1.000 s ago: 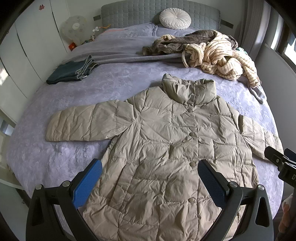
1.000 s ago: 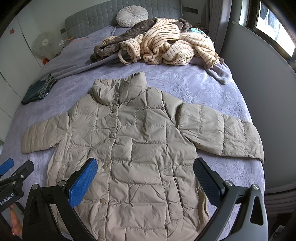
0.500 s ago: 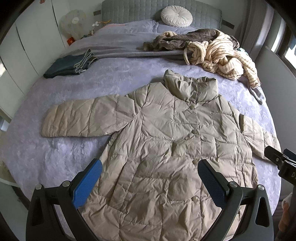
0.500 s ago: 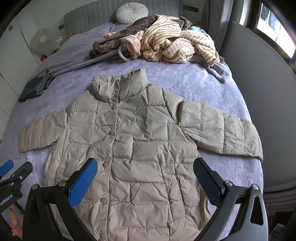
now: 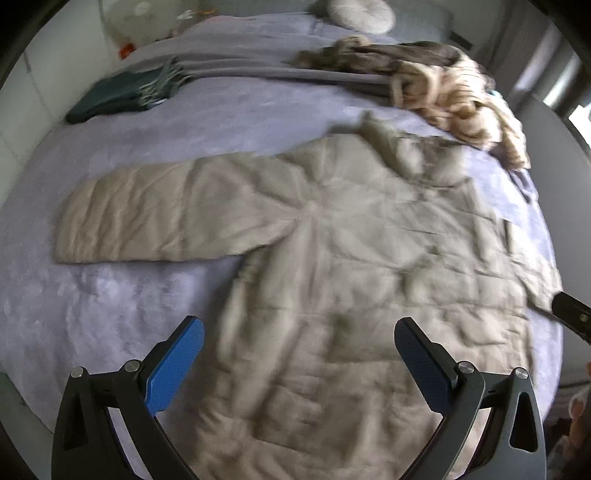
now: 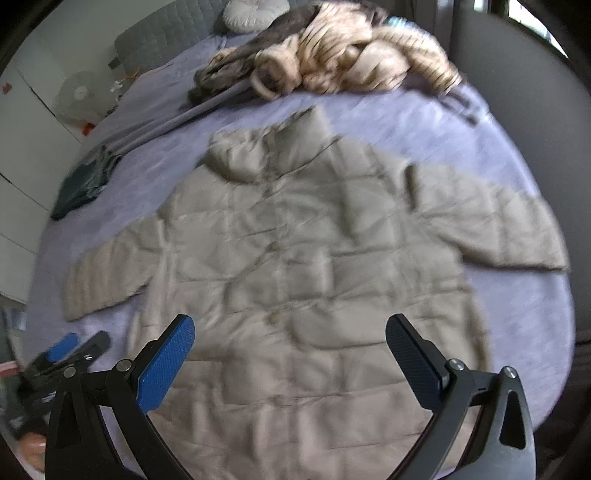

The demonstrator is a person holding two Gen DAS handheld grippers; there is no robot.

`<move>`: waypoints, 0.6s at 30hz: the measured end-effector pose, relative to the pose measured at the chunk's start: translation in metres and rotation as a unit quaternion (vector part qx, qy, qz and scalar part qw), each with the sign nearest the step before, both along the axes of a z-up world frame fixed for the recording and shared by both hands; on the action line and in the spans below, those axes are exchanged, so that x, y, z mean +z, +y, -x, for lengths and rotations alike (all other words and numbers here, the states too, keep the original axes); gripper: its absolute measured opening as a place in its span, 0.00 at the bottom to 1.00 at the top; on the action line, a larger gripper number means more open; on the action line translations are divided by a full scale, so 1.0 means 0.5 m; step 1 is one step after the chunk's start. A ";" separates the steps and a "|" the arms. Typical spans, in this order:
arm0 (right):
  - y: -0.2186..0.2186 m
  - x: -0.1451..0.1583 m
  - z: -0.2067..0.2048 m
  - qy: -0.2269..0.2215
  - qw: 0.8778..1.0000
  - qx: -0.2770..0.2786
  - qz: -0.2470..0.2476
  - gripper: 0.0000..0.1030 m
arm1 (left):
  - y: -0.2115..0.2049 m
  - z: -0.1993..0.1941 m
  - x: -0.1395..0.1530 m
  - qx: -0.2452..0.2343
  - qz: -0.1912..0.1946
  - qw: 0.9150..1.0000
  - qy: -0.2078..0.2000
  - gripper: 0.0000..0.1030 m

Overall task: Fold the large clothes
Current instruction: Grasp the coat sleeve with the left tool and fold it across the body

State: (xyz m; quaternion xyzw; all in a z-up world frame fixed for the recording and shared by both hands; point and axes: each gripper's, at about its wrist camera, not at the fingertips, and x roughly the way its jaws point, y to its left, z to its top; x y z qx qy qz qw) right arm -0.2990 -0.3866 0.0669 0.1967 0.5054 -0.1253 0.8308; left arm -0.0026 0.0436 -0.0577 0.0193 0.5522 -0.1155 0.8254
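Observation:
A beige quilted puffer jacket (image 5: 332, 251) lies flat, front up, on the lavender bed (image 5: 110, 295), both sleeves spread out; it also shows in the right wrist view (image 6: 295, 266). My left gripper (image 5: 299, 354) is open and empty, above the jacket's lower left side. My right gripper (image 6: 290, 350) is open and empty, above the jacket's lower middle. The left sleeve (image 5: 155, 214) points left, the right sleeve (image 6: 491, 221) points right. Both views are motion-blurred.
A heap of striped cream and brown clothes (image 6: 332, 55) lies behind the jacket's collar. A folded dark green garment (image 5: 122, 96) sits at the back left. A round pillow (image 5: 358, 14) leans at the headboard. A grey wall (image 6: 535, 110) borders the bed's right side.
Both grippers have moved forward and lower over the bed, so the jacket looks larger. The left view has swung left toward the left sleeve. Jaws stay open.

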 end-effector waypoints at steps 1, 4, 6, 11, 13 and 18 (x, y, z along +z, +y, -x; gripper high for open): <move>0.015 -0.016 -0.010 0.001 1.000 0.002 -0.010 1.00 | 0.020 -0.003 -0.019 0.010 0.000 1.000 0.002 1.00; 0.074 -0.065 -0.040 -0.002 1.000 0.010 -0.026 1.00 | 0.090 -0.024 -0.076 0.047 0.031 0.998 0.023 1.00; 0.111 -0.102 -0.063 0.018 0.998 0.024 -0.046 1.00 | 0.141 -0.035 -0.119 0.081 0.075 0.993 0.041 1.00; 0.197 -0.182 -0.115 0.046 0.995 0.061 -0.063 1.00 | 0.231 -0.064 -0.242 0.171 0.166 0.968 0.079 1.00; 0.223 -0.214 -0.134 0.055 0.993 0.070 -0.077 1.00 | 0.240 -0.069 -0.280 0.205 0.203 0.953 0.090 1.00; 0.268 -0.255 -0.185 0.048 0.992 0.089 -0.076 1.00 | 0.209 -0.075 -0.277 0.236 0.244 0.940 0.040 1.00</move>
